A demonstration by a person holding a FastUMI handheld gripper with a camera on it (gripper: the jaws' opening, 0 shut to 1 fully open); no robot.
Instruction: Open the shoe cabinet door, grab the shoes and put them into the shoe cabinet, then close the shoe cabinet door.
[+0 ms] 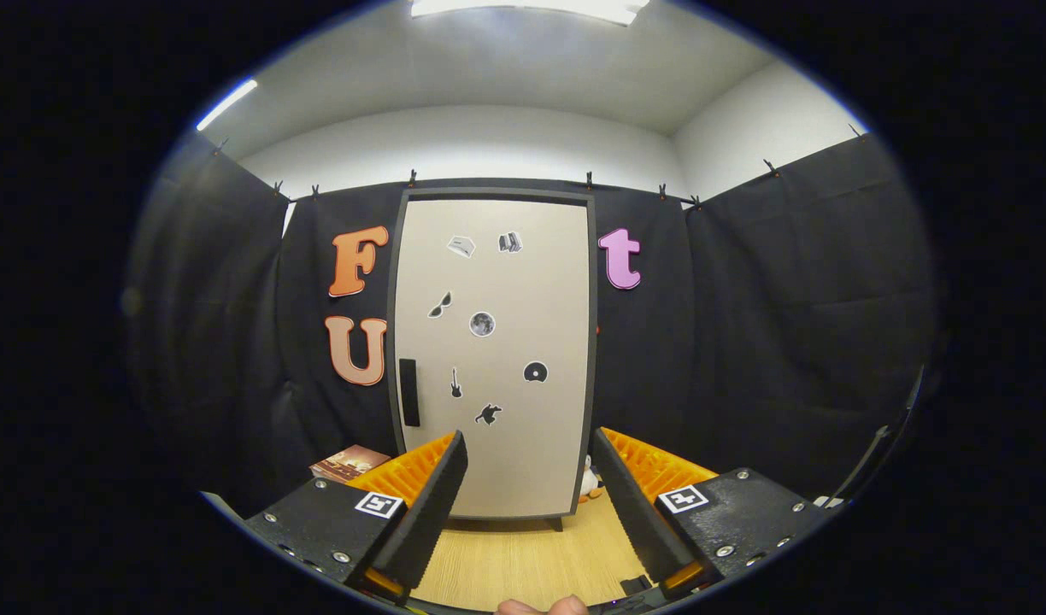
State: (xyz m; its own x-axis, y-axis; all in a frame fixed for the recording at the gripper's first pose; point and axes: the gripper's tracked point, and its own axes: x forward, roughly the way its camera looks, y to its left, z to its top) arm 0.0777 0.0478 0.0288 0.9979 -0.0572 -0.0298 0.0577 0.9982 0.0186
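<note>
Ahead, tongs (530, 491) spread, cabinet door (493, 359) closed

Shoe cabinet door (496, 359) closed, gripper (530, 478) fingers apart, empty

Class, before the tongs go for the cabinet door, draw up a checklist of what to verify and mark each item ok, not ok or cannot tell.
1. Shoe cabinet door is shut and ready to be opened: ok.
2. Dark handle at the door's left edge is in plain sight, beyond the tongs: ok.
3. Tongs are open, with nothing between the fingers: ok.
4. Wooden floor between the tongs and the door has nothing in the way: ok.
5. Shoes are located: cannot tell; a small white and orange thing by the cabinet's right foot is mostly hidden.
6. Book left of the cabinet lies outside the door's swing: cannot tell.
</note>
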